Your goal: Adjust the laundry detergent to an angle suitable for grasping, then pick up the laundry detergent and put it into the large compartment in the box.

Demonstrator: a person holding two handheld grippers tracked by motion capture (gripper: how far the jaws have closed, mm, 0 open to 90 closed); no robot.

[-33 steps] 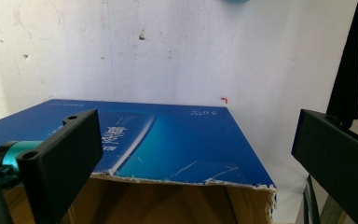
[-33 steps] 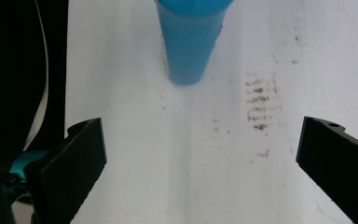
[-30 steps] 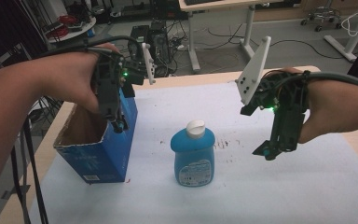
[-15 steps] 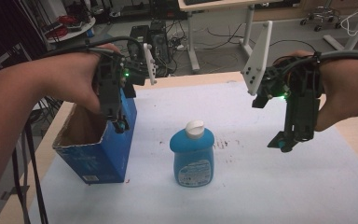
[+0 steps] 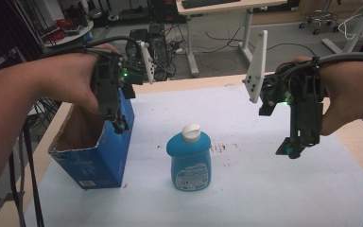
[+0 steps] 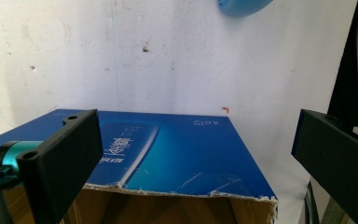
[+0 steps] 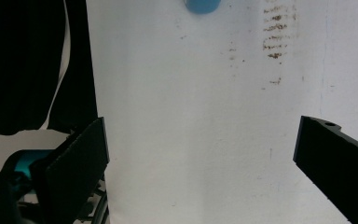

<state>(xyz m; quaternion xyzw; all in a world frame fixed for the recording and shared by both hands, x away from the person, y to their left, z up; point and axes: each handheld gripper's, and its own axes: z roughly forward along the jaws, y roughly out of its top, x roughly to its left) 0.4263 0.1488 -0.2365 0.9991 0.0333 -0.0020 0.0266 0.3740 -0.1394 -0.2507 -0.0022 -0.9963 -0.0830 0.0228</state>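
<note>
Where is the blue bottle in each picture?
High view: the blue bottle stands mid-table, right of the blue box.
Left gripper view: its edge peeks in at the top, beyond the box.
Right gripper view: a bit shows at the top edge.
Shared landmark: the white table cover.

From above the near edge, the high view looks forward and down across the white-covered counter (image 5: 246, 189) toward the office floor beyond. The left gripper view looks steeply down, close over the blue box (image 6: 168, 154), with the blue bottle (image 6: 242, 5) at its top edge. The right gripper view faces down on bare covering; the blue shape at its top is probably that same bottle.
</note>
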